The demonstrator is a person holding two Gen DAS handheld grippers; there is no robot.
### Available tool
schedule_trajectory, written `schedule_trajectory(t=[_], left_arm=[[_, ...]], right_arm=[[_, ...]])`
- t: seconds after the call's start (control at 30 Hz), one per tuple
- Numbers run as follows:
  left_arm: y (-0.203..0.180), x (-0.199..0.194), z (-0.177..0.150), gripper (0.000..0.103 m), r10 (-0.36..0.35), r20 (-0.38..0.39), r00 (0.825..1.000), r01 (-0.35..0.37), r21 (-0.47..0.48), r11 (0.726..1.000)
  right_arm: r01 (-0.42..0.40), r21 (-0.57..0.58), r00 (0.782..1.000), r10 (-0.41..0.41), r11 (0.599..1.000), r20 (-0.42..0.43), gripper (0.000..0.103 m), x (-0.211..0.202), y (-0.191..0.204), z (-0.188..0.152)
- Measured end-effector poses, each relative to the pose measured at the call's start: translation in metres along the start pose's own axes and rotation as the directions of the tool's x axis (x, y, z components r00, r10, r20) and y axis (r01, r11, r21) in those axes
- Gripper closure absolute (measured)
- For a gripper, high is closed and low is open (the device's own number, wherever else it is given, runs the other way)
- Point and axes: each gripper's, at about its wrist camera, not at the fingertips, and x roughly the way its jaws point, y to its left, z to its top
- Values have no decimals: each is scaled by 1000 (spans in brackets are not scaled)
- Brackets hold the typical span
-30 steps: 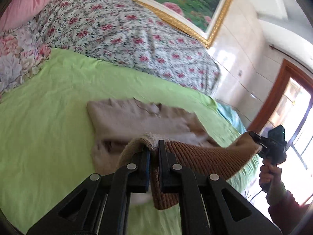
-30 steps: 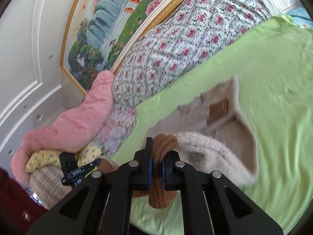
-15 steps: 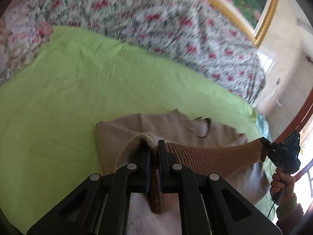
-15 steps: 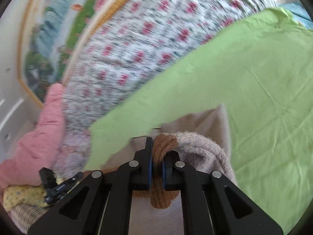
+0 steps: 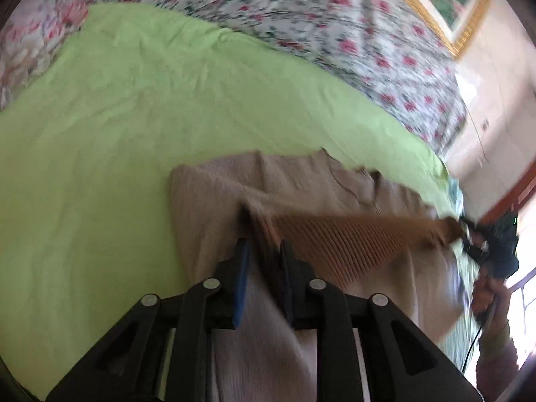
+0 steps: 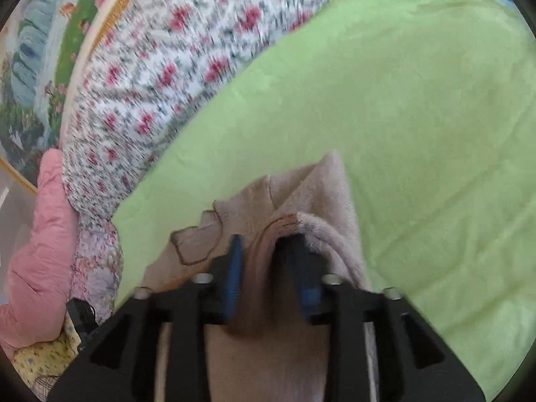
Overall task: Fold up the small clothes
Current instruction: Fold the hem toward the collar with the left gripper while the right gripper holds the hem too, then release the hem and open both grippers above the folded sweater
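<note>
Left gripper [image 5: 261, 251]: at the near edge of the left wrist view, fingers slightly spread with the brown ribbed hem between them; whether they pinch it I cannot tell through the blur.
Sweater [image 5: 301, 201]: beige knit, lying on the bed, its body spread from the middle of the view toward the right; a folded flap is raised over it.
Ribbed hem [image 5: 351, 238]: brown band stretched taut from the left gripper rightward to the right gripper [image 5: 482, 241].
Bed sheet [image 5: 117, 134]: lime green, wrinkled, under the sweater and reaching far and left.
Floral quilt [image 5: 335, 23]: white with red flowers, heaped along the far side of the bed.
Picture frame [image 5: 452, 23]: gilt, on the far wall at the right.
Right gripper, own view [image 6: 268, 261]: fingers apart, the hem's brown end [image 6: 264, 254] lying loose between them.
Sweater corner [image 6: 321, 194]: points away onto the green sheet [image 6: 418, 117].
Pink pillow [image 6: 37, 251]: far left.
</note>
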Motion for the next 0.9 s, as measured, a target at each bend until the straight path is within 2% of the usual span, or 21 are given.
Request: schedule_trajectory(t=[0.07, 0.1, 0.17, 0.23, 0.3, 0.37, 0.47, 0.53, 0.57, 0.6, 0.63, 0.67, 0.7, 0.73, 0.8, 0.87, 0.9], left_arm=[[-17, -17, -19, 83, -48, -16, 999, 49, 45, 998], [-26, -22, -27, 81, -71, -29, 997, 73, 55, 996], [-49, -24, -47, 76, -95, -58, 994, 99, 73, 992], [-73, -16, -63, 74, -128, -94, 987, 137, 99, 986], [-93, -1, -67, 74, -145, -125, 982, 161, 131, 978], [-105, 17, -63, 74, -106, -152, 983, 132, 171, 976], [-104, 36, -48, 74, -67, -173, 983, 103, 207, 973], [-94, 44, -34, 75, -76, -175, 982, 111, 202, 973], [-87, 48, -25, 75, -87, -175, 981, 120, 188, 975], [-79, 54, -13, 75, -92, -175, 980, 123, 176, 977], [-72, 58, -3, 74, -73, -164, 984, 100, 163, 982], [-64, 63, 9, 74, -23, -144, 989, 45, 150, 988], [-53, 69, 23, 73, 49, -123, 991, -32, 137, 990], [-39, 74, 37, 74, 90, -108, 990, -77, 115, 990], [-16, 77, 53, 75, 76, -94, 993, -72, 40, 997], [10, 72, 62, 76, 51, -85, 995, -57, -67, 996], [16, 66, 62, 76, 43, -73, 996, -50, -93, 994]], right_arm=[[-11, -76, 1000, 13, 997, 27, 58, -27, 22, -9], [-49, -137, 999, 50, 989, 4, 58, -37, 36, -18], [-116, -244, 991, 95, 963, -95, 58, -38, 61, -40], [-183, -343, 965, 102, 921, -241, 58, -22, 86, -66], [-216, -438, 941, 67, 873, -331, 58, -1, 107, -89], [-220, -491, 927, 24, 843, -374, 58, 20, 120, -101], [-200, -478, 901, -31, 855, -434, 58, 51, 120, -95], [-176, -484, 886, -77, 857, -458, 61, 69, 113, -87], [-178, -463, 883, -67, 868, -465, 61, 77, 110, -77], [-170, -438, 885, -59, 883, -461, 61, 84, 105, -65], [-128, -439, 897, -84, 890, -433, 61, 91, 103, -54], [-68, -442, 910, -126, 895, -395, 61, 96, 98, -43], [-36, -404, 919, -128, 914, -373, 61, 102, 91, -28], [-3, -360, 931, -129, 933, -342, 61, 106, 82, -14], [163, -312, 956, -228, 936, -183, 61, 102, 62, 13], [199, -206, 972, -219, 958, -79, 61, 86, 42, 26], [225, -153, 971, -235, 962, -48, 61, 76, 32, 28]])
